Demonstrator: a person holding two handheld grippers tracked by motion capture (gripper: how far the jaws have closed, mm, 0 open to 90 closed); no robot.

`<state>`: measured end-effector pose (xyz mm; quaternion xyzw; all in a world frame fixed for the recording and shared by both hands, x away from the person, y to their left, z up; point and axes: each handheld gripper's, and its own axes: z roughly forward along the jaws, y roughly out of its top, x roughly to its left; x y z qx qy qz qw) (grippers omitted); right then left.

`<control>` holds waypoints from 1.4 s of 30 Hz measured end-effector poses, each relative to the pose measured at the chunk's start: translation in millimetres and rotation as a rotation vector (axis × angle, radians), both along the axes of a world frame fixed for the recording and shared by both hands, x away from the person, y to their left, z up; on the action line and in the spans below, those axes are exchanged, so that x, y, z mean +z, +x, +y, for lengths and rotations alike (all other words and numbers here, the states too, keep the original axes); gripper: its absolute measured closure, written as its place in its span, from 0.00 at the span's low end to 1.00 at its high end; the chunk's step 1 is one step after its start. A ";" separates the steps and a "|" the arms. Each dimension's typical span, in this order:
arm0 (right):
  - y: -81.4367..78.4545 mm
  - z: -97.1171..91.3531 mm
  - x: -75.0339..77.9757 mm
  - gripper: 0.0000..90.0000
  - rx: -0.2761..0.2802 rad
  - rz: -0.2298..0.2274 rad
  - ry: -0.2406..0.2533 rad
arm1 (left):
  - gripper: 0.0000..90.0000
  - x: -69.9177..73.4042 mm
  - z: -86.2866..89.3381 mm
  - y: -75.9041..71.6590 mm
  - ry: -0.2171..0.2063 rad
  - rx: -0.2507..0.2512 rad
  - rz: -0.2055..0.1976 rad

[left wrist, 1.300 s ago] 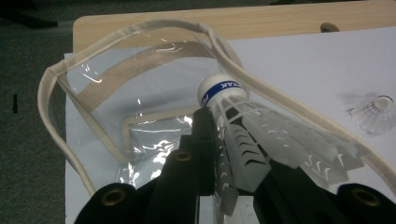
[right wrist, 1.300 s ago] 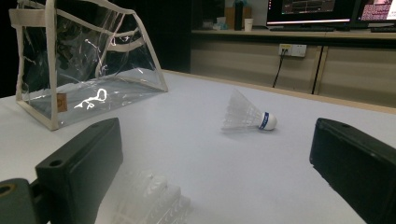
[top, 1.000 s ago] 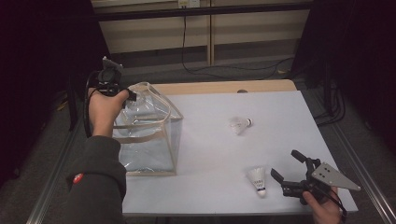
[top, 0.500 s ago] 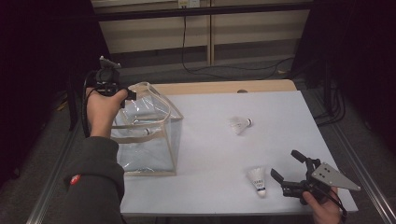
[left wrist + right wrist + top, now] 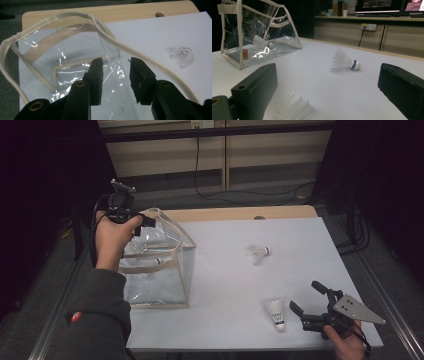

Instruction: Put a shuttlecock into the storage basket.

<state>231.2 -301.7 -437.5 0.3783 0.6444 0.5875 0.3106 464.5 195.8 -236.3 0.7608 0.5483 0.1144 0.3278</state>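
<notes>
- The right gripper [image 5: 309,304] sits at the near right corner of the table [image 5: 300,245], held low by the person's right hand [image 5: 345,340]; its jaws are spread wide with nothing between them, and a grey three-cornered plate [image 5: 357,309] rides on top.
- Just beside those jaws, on the left in the high view, a shuttlecock [image 5: 276,312] stands on the white table top with its cork towards the near edge. In the right gripper view its feathers [image 5: 292,107] show blurred, low between the two jaws.
- Farther back, near the middle of the table, a second shuttlecock [image 5: 257,253] lies on its side, well apart from the first. The right gripper view shows it [image 5: 344,61] with a blue band round its white cork.
- At the left side of the table stands a clear plastic bag [image 5: 157,270] with cream edging and cream handles. A third shuttlecock [image 5: 260,42] lies inside it on the bottom, seen through the wall.
- The left gripper [image 5: 145,222] is at the bag's far top edge, held by the left hand [image 5: 114,237] with a dark sleeve [image 5: 97,315] behind it. In the left gripper view its jaws are part way apart, with the clear film [image 5: 115,67] of the bag's top lying in the gap; whether they pinch it I cannot tell.
- Beyond the table are a wall with a socket [image 5: 199,124] and a hanging cable [image 5: 197,160].
</notes>
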 end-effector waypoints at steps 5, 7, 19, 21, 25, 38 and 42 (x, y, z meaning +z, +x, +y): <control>0.1 0.3 -0.2 0.03 0.000 0.000 -0.005 | 0.66 3.4 -5.6 -3.3 -0.032 -0.016 -0.007; -0.1 0.4 0.0 0.03 0.000 0.000 -0.009 | 0.64 3.9 -7.7 -4.2 -0.030 -0.024 -0.009; -0.2 0.2 0.1 0.03 -0.003 0.000 -0.006 | 0.58 5.4 -20.6 -8.9 -0.060 -0.067 -0.003; -0.2 0.0 0.0 0.03 -0.003 -0.001 -0.010 | 0.56 5.7 -21.2 -9.3 -0.061 -0.085 0.006; -0.1 0.1 -0.1 0.03 -0.002 -0.002 -0.011 | 0.55 6.4 -24.5 -10.9 -0.062 -0.093 0.007; -0.1 0.6 -0.2 0.03 0.000 0.001 -0.011 | 0.36 11.7 -35.1 -15.0 -0.062 -0.133 0.009; 0.1 0.3 -0.4 0.03 0.000 0.000 -0.011 | 0.30 12.4 -39.5 -16.5 -0.070 -0.154 0.005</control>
